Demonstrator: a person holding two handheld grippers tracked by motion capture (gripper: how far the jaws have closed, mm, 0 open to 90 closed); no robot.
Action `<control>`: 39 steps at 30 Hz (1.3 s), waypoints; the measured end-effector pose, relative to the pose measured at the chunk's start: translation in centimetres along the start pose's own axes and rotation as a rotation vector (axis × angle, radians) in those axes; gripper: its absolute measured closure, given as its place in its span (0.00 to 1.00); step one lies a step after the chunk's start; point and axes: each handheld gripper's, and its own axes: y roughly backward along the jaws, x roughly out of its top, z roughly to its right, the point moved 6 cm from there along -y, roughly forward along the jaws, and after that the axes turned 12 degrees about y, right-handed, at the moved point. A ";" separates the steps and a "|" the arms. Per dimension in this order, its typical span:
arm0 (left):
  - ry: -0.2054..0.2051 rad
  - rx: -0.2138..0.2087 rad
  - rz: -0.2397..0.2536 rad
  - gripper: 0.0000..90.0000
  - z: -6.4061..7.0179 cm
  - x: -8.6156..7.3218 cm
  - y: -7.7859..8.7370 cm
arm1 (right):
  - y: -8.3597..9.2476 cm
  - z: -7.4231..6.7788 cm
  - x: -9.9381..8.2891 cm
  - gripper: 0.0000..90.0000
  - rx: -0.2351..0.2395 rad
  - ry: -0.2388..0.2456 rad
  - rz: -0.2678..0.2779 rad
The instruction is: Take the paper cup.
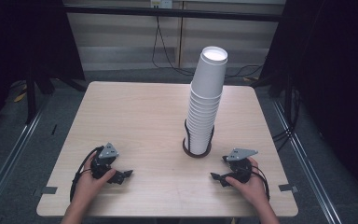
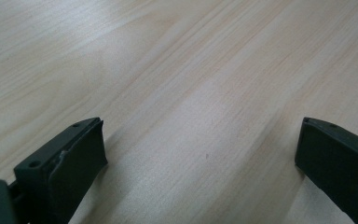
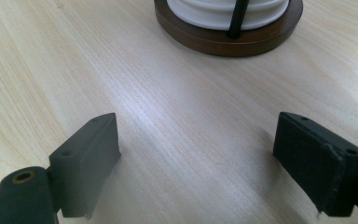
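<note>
Resting on the table (image 1: 135, 116) with jaws spread and empty, both grippers, left (image 1: 122, 176) and right (image 1: 218, 177), likely reach next for the cup stack (image 1: 206, 100).

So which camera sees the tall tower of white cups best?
The high view: the whole stack of cups stands there in its holder. The right gripper view catches just its bottom cup rims; the left gripper view looks at table.

Black grippers (image 1: 121, 176) with grey triangular plates, blocky jaws, trailing black cables
</note>
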 end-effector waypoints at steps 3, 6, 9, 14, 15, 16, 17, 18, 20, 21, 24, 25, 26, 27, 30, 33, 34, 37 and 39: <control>0.000 0.000 -0.001 0.01 0.0 0.0 0.0 | 0.0 0.0 0.0 0.15 0.000 0.000 0.000; 0.004 0.001 0.002 0.01 0.0 0.0 0.0 | 0.0 0.0 0.0 0.15 0.000 0.000 0.000; 0.009 0.012 -0.006 0.01 0.1 -0.1 0.1 | 0.0 0.0 0.0 0.16 0.000 0.000 0.000; 0.002 0.001 -0.018 0.06 0.8 0.3 -0.1 | 0.1 0.0 0.0 0.17 0.006 -0.019 0.009; -0.012 -0.004 -0.035 0.08 1.0 0.5 -0.2 | 0.1 0.0 0.1 0.18 0.016 -0.025 0.010; -0.012 -0.004 -0.035 0.08 1.0 0.5 -0.2 | 0.2 0.0 0.2 0.18 0.028 -0.033 0.017; -0.027 -0.007 -0.060 0.08 1.5 0.9 -0.3 | 0.4 0.1 0.6 0.18 0.035 -0.047 0.036; -0.033 -0.023 -0.066 0.09 1.8 1.1 -0.3 | 0.6 0.1 0.9 0.18 0.034 -0.053 0.048; -0.044 -0.062 -0.064 0.10 2.4 1.9 -0.3 | 1.2 0.4 1.8 0.18 0.027 -0.073 0.086; -0.043 -0.074 -0.060 0.10 2.7 2.3 -0.4 | 1.6 0.6 2.3 0.18 0.029 -0.075 0.101; -0.040 -0.108 -0.056 0.10 3.5 3.9 -0.4 | 2.5 1.0 3.6 0.18 0.023 -0.040 0.093; -0.038 -0.128 -0.059 0.11 3.7 4.5 -0.3 | 2.8 1.2 4.0 0.19 0.025 -0.032 0.094; -0.033 -0.130 -0.054 0.11 3.9 5.1 -0.3 | 3.0 1.4 4.5 0.19 0.027 -0.026 0.096; -0.035 -0.139 -0.050 0.11 4.2 5.8 -0.2 | 3.3 1.5 4.9 0.19 0.034 -0.027 0.100; -0.037 -0.168 -0.037 0.11 4.8 8.1 0.3 | 4.1 2.1 6.3 0.19 0.041 -0.022 0.121; -0.036 -0.185 -0.025 0.11 5.3 10.4 0.9 | 4.7 2.5 7.6 0.18 0.062 -0.024 0.145; -0.041 -0.189 -0.020 0.11 5.5 11.2 1.1 | 4.8 2.6 8.0 0.18 0.070 -0.032 0.150; -0.052 -0.203 -0.010 0.13 5.9 12.8 1.5 | 5.2 2.8 9.0 0.18 0.070 -0.042 0.168; -0.062 -0.211 -0.009 0.14 6.2 13.9 1.8 | 5.8 3.4 10.2 0.18 0.091 -0.045 0.189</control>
